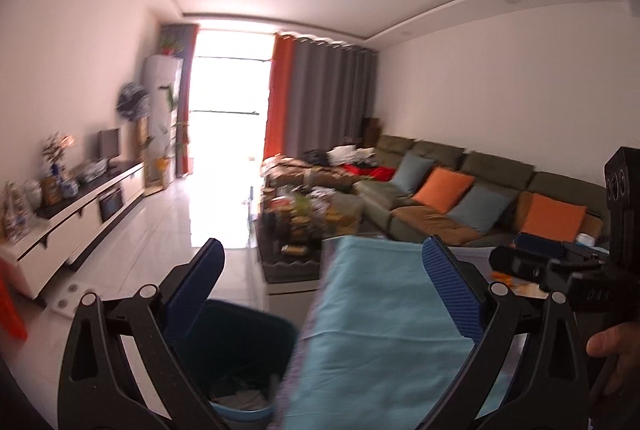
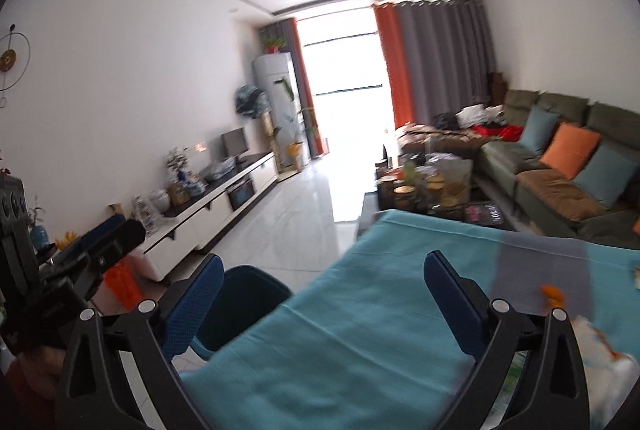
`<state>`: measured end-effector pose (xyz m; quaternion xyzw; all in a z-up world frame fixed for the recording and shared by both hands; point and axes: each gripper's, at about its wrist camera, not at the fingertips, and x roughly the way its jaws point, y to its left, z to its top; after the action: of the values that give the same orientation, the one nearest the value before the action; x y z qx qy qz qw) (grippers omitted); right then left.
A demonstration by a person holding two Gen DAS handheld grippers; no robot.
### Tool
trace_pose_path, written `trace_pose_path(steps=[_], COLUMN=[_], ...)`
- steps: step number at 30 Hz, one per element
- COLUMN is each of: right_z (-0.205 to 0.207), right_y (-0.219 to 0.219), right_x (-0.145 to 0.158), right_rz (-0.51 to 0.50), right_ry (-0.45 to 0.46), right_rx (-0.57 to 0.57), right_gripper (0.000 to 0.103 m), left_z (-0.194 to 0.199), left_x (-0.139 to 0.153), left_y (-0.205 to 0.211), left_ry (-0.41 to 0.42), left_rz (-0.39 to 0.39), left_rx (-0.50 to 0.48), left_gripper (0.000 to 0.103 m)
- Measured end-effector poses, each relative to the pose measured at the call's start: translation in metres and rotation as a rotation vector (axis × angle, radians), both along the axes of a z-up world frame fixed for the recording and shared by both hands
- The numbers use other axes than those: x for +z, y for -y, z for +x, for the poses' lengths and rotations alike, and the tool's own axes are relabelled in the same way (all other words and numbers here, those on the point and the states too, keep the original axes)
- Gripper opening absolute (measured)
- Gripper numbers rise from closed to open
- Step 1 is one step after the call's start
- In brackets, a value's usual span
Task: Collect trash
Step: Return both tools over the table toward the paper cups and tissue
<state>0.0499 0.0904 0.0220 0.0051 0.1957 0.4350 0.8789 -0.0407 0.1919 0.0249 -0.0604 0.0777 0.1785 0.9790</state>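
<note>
Living room, both grippers spread wide over a cloth-covered table.

Sofa (image 2: 560, 186) with orange and blue cushions runs along the far wall, a cluttered coffee table (image 2: 432, 190) in front of it. Nearer, a teal cloth (image 2: 340, 330) covers the table, and the dark bin (image 1: 240, 342) stands on the floor just beside its edge, something grey lying in the bottom. Left gripper (image 1: 324, 282) and right gripper (image 2: 324, 286) both gape fully, nothing between their blue pads. Orange scraps (image 2: 554, 294) lie on the cloth at the right.
</note>
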Motion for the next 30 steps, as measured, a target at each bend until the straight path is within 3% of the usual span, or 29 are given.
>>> trace_pose_path(steps=[13,23,30], right_z=[-0.051,-0.061,-0.059], right_y=[0.118,0.184,0.195], right_x=[-0.026,-0.045,-0.063], right_rz=[-0.006,-0.009,-0.027], right_ry=[0.142,0.097,0.031], right_rx=[-0.239,-0.443,-0.477], right_gripper=[0.097,0.097,0.097], left_z=[0.031,0.054,0.063], left_x=[-0.002,-0.021,-0.036], left_y=[0.107,0.161,0.181], left_ry=[-0.013,-0.058,-0.098], left_rz=[0.029,0.021,0.022], left_rx=[-0.26,-0.425,-0.487], left_gripper=[0.098,0.098,0.097])
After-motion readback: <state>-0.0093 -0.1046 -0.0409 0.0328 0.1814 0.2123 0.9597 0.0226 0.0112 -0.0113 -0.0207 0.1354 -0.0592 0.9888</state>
